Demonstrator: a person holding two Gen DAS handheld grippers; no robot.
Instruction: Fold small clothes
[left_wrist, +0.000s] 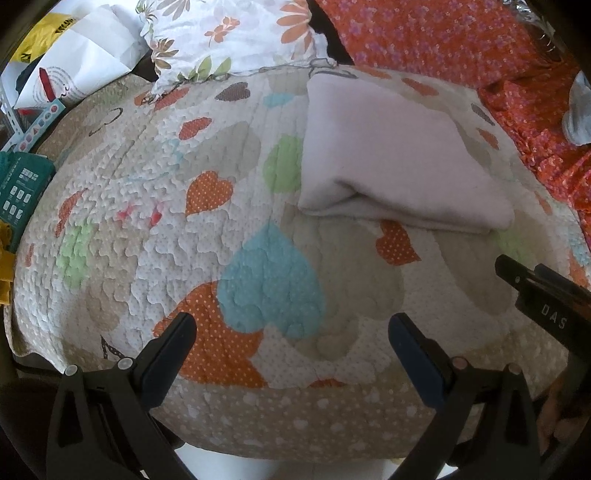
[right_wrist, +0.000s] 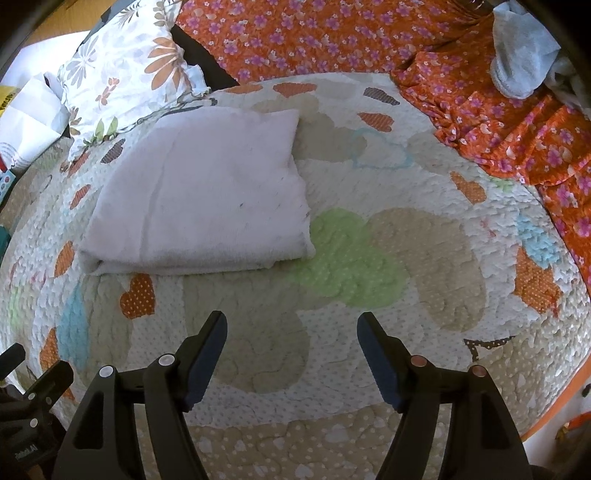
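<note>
A folded white cloth (left_wrist: 388, 158) lies flat on the heart-patterned quilt (left_wrist: 147, 184), ahead and to the right of my left gripper (left_wrist: 291, 325). That gripper is open, with only quilt between its fingers. In the right wrist view the same folded cloth (right_wrist: 207, 199) rests on the quilt (right_wrist: 369, 184), ahead and to the left of my right gripper (right_wrist: 291, 319). The right gripper is open and holds nothing. Each gripper hovers short of the cloth's near edge without touching it. Part of the right gripper's finger (left_wrist: 535, 291) shows at the left view's right side.
A floral pillow (right_wrist: 125, 70) sits behind the cloth at the back left. An orange flowered sheet (right_wrist: 332, 37) covers the back and right. A grey-blue garment (right_wrist: 521, 62) lies on it at the far right. Papers and bags (left_wrist: 74, 55) and a teal box (left_wrist: 22, 184) line the left edge.
</note>
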